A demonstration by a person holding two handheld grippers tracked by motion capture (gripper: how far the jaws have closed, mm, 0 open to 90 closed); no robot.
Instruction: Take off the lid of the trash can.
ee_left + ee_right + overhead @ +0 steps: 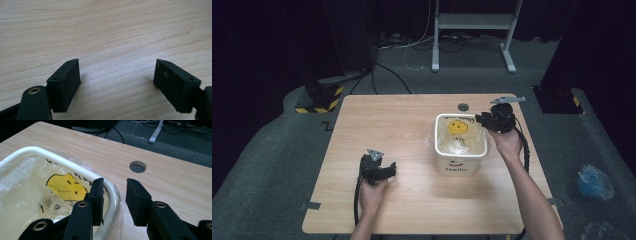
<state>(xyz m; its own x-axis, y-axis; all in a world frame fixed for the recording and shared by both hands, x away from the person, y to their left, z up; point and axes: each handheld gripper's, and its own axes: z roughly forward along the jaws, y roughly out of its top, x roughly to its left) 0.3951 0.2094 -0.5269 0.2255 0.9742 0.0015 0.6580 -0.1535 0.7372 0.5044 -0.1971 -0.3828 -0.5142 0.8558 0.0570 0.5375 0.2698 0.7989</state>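
**Right gripper straddles the bin's rim**

While the left gripper [388, 170] rests low over the pale wooden table [377, 120] near its front left, all the action is over on the right. The small white plastic bin [460, 162], square-mouthed with a "Hello" print on its front wall, stands on the right half of the table, and a clear plastic bag with a yellow smiley face [457, 128] lines the inside of it.

Over to the right gripper [114, 195], at the bin's far right corner. One jaw is inside the bin, pressed against the bag film and the inner side of the rim; the other hangs outside, clear of the rim with a gap showing. So the jaws are part-way in, with rim and bag edge between them, and nothing clamped yet. The round cable hole in the table [137, 166] sits just beyond the fingertips.

Back to the left gripper's own view: jaws spread wide, bare wood grain between them, nothing held. Both hands wrap their grippers from below, cables trailing back towards the person.
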